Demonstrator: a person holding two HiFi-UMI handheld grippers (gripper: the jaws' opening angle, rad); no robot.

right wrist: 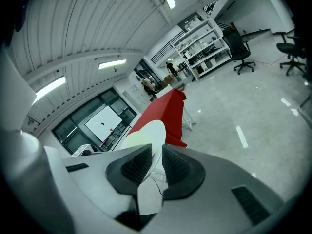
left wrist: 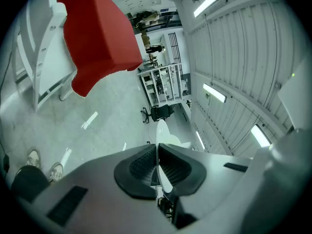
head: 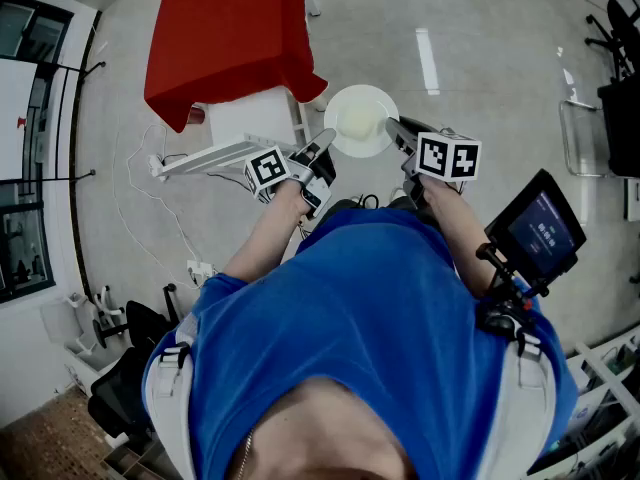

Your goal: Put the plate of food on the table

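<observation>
A white plate [head: 374, 104] with a pale mound of food [head: 357, 123] hangs in the air over the grey floor, just right of the table under a red cloth [head: 225, 38]. My left gripper [head: 325, 144] is shut on the plate's left rim, my right gripper [head: 396, 128] on its right rim. In the left gripper view the plate [left wrist: 161, 133] stands edge-on between the pads of the left gripper [left wrist: 157, 167], with the red table [left wrist: 97, 38] up left. In the right gripper view the plate [right wrist: 146, 133] runs between the right gripper's [right wrist: 157, 167] pads, in front of the red table [right wrist: 168, 108].
A white folding frame [head: 215, 153] and loose cables [head: 150, 193] lie by the table's near side. A dark screen on a mount [head: 535, 230] sits at the person's right. Office chairs [head: 620, 28] stand at far right. Shelving [right wrist: 204, 38] lines the far wall.
</observation>
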